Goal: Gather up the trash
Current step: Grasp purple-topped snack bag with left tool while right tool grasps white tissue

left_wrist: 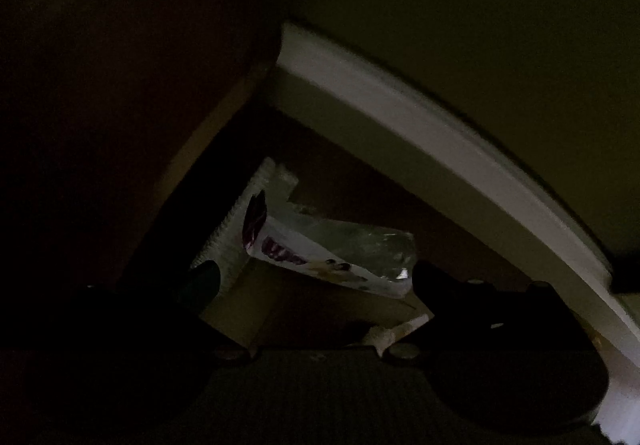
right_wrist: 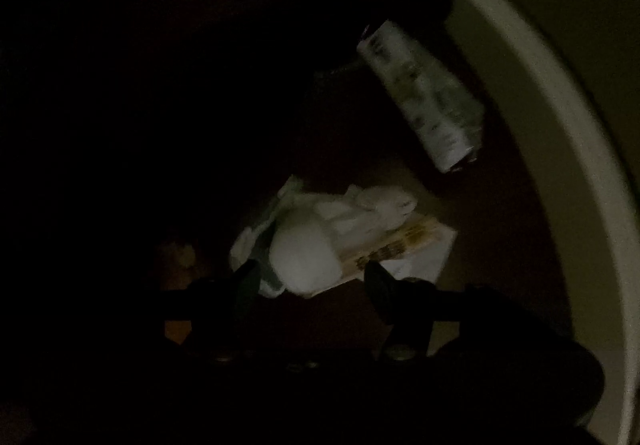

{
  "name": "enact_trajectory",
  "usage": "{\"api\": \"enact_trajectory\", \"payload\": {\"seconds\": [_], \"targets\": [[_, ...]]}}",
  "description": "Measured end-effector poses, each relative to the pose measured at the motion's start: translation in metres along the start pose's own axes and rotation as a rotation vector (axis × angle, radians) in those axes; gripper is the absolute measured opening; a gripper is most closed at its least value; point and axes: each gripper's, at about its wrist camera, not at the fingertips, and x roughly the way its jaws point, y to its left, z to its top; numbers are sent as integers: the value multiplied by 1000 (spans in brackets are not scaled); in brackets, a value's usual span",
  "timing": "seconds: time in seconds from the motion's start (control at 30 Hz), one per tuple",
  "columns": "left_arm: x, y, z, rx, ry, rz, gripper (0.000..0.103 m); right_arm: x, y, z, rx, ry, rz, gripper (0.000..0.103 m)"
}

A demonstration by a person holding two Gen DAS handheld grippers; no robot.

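Crumpled white paper [right_wrist: 316, 245] lies between our right gripper's [right_wrist: 308, 277] wide-open jaws; our left gripper [left_wrist: 316, 277], beside a wrapper [left_wrist: 320, 249], gapes empty.

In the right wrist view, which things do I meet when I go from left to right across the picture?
Crumpled white tissue → flat printed paper under it → printed wrapper → pale baseboard. The right gripper stands open around the tissue.
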Motion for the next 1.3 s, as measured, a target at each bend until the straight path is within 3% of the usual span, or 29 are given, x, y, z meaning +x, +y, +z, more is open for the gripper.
{"api": "enact_trajectory", "payload": {"seconds": [0.2,0.47,0.8,0.87,1.1,1.17,1.2,1.3], "targets": [[44,4,0,-45,73,24,103,60,4,-3,-69,50,4,57],[78,2,-3,-29,113,25,102,103,8,-5,-173,67,-19,57],[110,20,3,-236,199,-36,102,127,11,-1,-222,88,11,57],[114,22,3,-272,214,-47,93,129,8,0,-205,99,21,57],[120,18,-4,-304,265,-51,31,122,14,-4,-211,78,-10,55],[118,18,-6,-300,257,-52,23,120,17,-5,-198,70,-11,46],[116,18,-6,-296,250,-53,15,119,18,-5,-196,67,-7,29],[110,17,-8,-280,235,-59,8,114,20,-7,-195,60,-12,22]]}}
